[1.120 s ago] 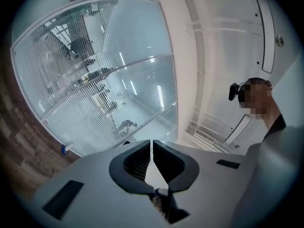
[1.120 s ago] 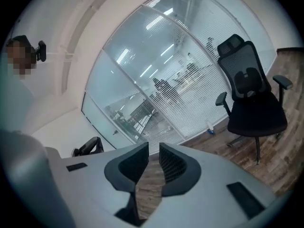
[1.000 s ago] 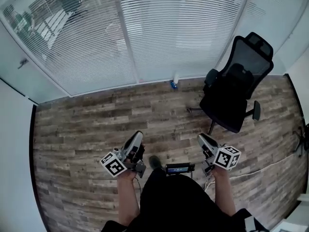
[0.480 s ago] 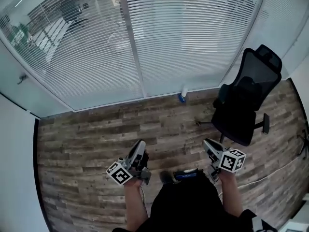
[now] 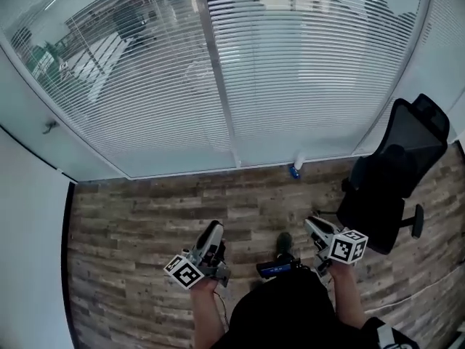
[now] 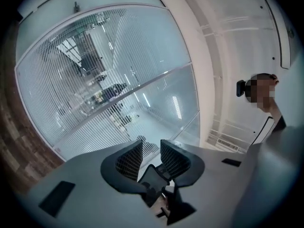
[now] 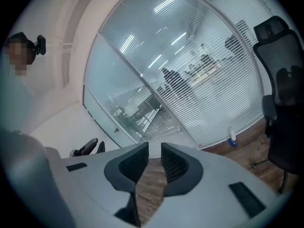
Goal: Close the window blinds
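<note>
White horizontal window blinds (image 5: 305, 71) cover the glass wall ahead, their slats tilted so the office behind shows through. They also fill the left gripper view (image 6: 95, 80) and the right gripper view (image 7: 209, 75). My left gripper (image 5: 212, 233) is held low over the wood floor, well short of the blinds; its jaws are opening with nothing between them (image 6: 151, 148). My right gripper (image 5: 312, 224) is held low too, jaws a little apart and empty (image 7: 154, 148).
A black office chair (image 5: 396, 173) stands at the right near the glass. A blue bottle (image 5: 294, 171) lies on the floor at the base of the window. A white mullion (image 5: 221, 86) splits the panes. A glass door with a handle (image 5: 49, 127) is at the left.
The view has moved closer to the window and leftward; the chair has slid toward the right edge. Both grippers stay low in front of the body.
</note>
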`<state>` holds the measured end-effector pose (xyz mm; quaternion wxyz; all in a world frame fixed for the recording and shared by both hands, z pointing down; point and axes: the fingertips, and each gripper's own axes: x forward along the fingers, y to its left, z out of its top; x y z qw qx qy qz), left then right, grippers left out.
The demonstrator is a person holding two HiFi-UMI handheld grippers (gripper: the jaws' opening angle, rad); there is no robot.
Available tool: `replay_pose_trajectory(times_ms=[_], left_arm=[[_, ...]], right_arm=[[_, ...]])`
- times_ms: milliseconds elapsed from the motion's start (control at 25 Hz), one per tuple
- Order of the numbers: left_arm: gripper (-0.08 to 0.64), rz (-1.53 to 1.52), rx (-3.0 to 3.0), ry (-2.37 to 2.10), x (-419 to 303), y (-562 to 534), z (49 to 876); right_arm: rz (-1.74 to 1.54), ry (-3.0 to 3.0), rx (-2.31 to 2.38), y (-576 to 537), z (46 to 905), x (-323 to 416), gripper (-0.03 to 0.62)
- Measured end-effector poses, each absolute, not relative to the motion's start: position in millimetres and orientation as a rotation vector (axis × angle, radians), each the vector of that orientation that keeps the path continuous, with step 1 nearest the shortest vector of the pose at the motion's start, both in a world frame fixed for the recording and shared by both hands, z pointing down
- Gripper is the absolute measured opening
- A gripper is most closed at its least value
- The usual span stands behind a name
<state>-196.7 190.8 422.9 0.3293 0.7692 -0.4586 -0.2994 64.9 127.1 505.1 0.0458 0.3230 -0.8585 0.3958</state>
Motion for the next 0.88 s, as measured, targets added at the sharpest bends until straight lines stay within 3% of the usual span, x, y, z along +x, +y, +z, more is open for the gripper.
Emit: replay_pose_trajectory(times_ms=[280, 880], left_arm=[[0.11, -0.762, 2.013, -1.333, -205.0, 111.9, 388.1], [0.11, -0.533, 1.995, -1.475, -184.0, -78.6, 389.0]], right_arm=[[1.2, -2.73, 0.797, 25.1, 474.8, 32.5, 0.075], [1.322, -2.7, 0.952, -116.9, 481.7, 89.7, 0.075]])
